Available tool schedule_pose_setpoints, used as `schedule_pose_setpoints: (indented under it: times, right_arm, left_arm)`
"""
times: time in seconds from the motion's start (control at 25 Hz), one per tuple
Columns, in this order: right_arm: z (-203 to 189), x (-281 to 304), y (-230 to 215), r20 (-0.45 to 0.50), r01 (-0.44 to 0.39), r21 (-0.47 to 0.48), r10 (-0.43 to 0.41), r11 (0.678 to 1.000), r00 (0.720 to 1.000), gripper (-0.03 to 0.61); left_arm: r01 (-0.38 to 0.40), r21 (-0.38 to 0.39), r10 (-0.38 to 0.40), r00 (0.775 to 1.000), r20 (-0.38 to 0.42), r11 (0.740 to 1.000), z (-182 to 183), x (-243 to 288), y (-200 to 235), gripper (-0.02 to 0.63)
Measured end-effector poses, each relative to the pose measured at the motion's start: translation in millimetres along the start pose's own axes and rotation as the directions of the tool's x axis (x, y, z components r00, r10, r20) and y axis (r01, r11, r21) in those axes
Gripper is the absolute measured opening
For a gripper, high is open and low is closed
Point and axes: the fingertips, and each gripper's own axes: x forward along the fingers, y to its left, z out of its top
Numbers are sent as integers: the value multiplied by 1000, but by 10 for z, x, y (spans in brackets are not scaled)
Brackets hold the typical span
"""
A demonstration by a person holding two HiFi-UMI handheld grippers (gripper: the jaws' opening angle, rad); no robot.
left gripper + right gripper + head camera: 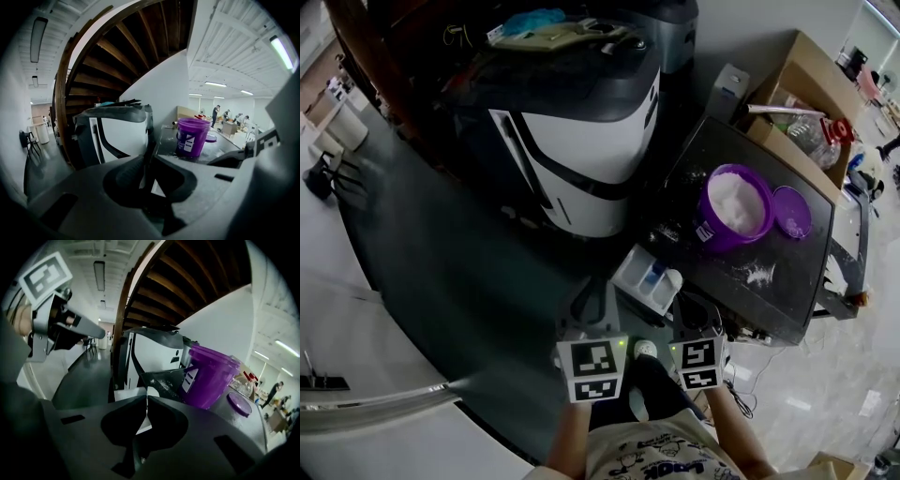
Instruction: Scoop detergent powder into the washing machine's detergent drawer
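Observation:
The black-and-white washing machine [581, 141] stands ahead of me. Its white detergent drawer [645, 278] is pulled out, with a blue part inside. An open purple tub [733, 208] of white powder sits on the black table [787, 291], its purple lid [791, 211] beside it. The tub also shows in the left gripper view [192, 136] and the right gripper view [211, 376]. My left gripper [589, 307] [149, 157] and right gripper [696, 317] [146, 401] hang low, just short of the drawer. Both are shut on nothing. I see no scoop.
Spilled powder [757, 274] lies on the table near its front edge. A cardboard box [811, 94] holding a plastic bottle stands behind the tub. A dark wooden staircase [122, 51] rises over the machine. The person's shoe [645, 349] is on the floor between the grippers.

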Motion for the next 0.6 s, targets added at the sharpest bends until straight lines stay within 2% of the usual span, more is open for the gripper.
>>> schedule_pose_setpoints:
  times: [0.24,0.6]
  right_arm:
    - [409,-218,-113,119,19,124,-34,992,992,21]
    - [964,-527,-320,263,61,175,-106,983,959,21]
  left_arm:
    - [-4,-2,4,999,37,1000,166,-72,-1,66]
    - [-8,13,7,992,124,1000,521,-196,-7,66]
